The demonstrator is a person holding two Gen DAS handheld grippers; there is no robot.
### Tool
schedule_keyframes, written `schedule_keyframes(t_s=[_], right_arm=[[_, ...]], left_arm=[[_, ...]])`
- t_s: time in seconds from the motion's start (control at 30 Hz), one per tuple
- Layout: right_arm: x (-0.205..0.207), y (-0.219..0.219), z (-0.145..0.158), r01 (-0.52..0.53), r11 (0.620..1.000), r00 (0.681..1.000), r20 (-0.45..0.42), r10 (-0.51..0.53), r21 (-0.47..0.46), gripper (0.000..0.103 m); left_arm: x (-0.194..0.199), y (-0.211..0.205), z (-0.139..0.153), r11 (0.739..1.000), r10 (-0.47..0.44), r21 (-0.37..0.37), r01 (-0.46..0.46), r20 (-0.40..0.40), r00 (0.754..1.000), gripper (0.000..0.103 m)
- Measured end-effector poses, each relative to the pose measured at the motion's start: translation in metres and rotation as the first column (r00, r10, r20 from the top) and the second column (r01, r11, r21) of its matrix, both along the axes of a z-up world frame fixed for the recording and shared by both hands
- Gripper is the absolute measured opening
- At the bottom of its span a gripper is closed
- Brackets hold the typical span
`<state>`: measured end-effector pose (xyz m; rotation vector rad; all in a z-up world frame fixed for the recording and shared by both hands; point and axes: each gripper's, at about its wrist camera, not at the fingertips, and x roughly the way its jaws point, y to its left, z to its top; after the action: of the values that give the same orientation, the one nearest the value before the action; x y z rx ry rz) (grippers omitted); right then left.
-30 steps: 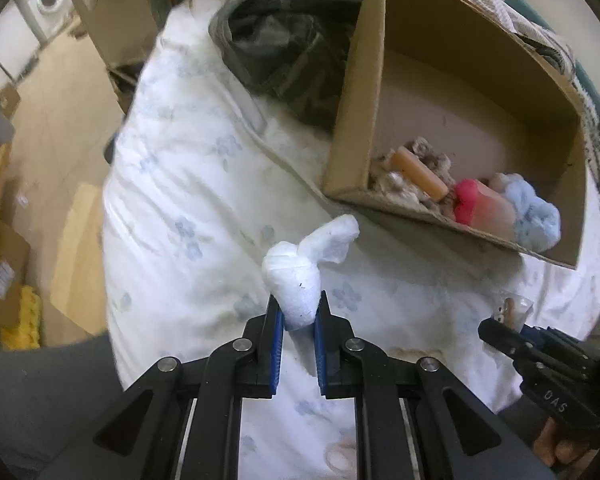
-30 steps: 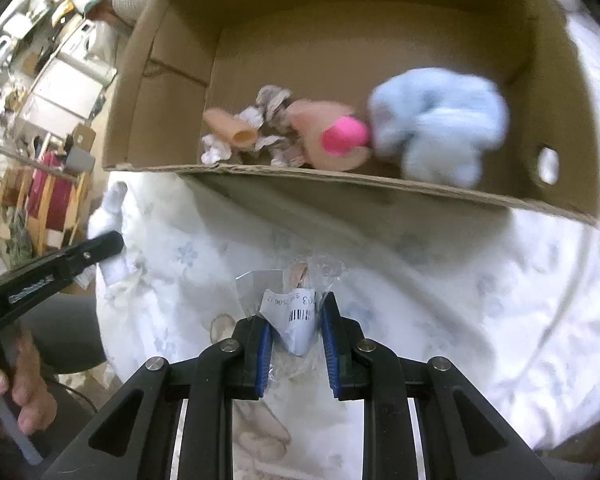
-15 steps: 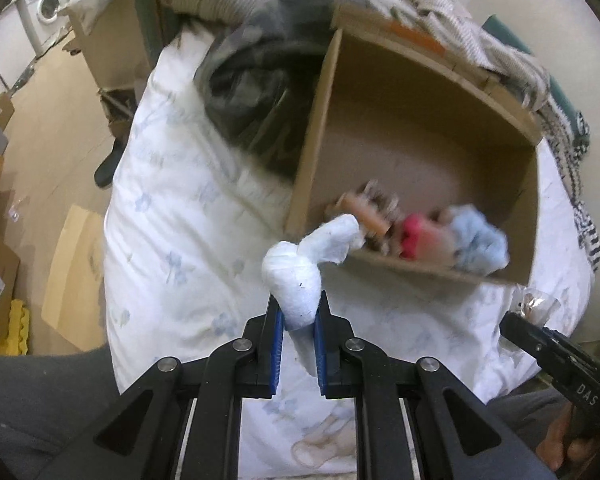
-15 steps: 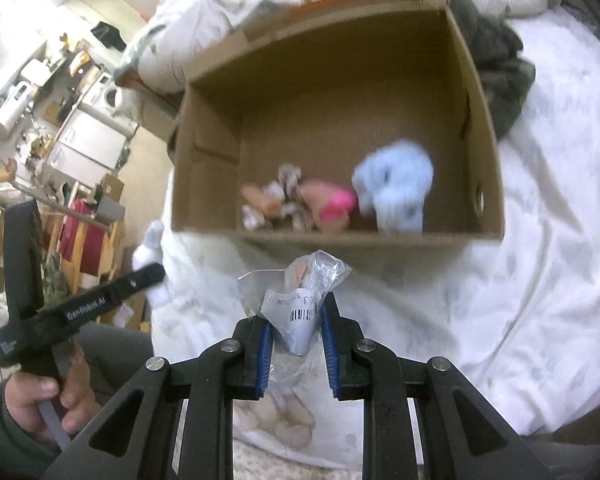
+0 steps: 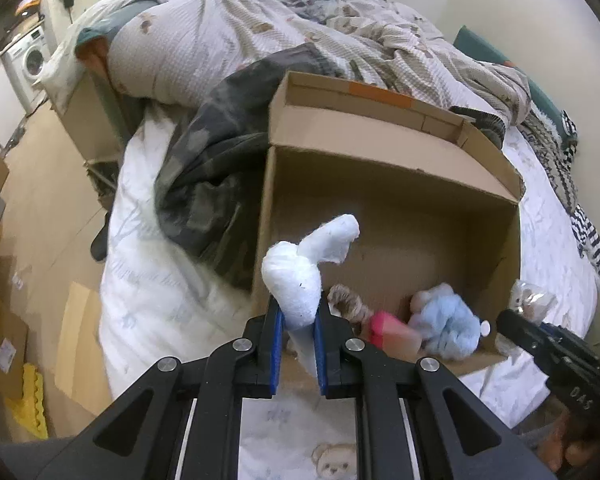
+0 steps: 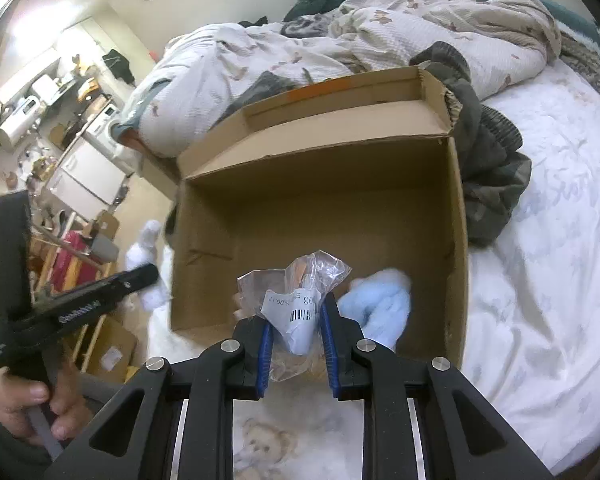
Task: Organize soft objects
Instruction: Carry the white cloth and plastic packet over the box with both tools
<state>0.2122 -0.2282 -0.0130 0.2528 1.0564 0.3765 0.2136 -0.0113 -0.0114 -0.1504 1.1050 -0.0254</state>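
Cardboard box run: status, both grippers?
Left gripper shut on white cloth roll. Right gripper shut on clear plastic bag. Both above cardboard box. Nothing blocking.

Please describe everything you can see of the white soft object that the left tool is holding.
The white soft object looks like fluffy fabric or plush, with a rounded body and one longer limb pointing up and to the right. Small dark specks mark its surface. The left tool is shut on its lower end, blue pads pressing both sides, so it stands upright. It is lifted in front of the near-left corner of the cardboard box; nothing else appears to touch it.
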Motion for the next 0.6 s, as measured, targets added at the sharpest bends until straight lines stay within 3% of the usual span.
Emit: schedule_keyframes(t_s=[0.4,0.6], right_arm=[[0.013,0.005,-0.044,-0.003,0.999,0.997,-0.074,0.000,-0.047,0.024],[0.019,0.006,-0.054,0.003,0.998,0.995,-0.104,-0.008,-0.055,0.024]], left_arm=[[0.011,-0.021,-0.041,0.996,-0.090,0.007,0.090,-0.009,0.996,0.012],[0.010,-0.026,-0.052,0.996,-0.093,-0.010,0.093,-0.039,0.995,0.012]])
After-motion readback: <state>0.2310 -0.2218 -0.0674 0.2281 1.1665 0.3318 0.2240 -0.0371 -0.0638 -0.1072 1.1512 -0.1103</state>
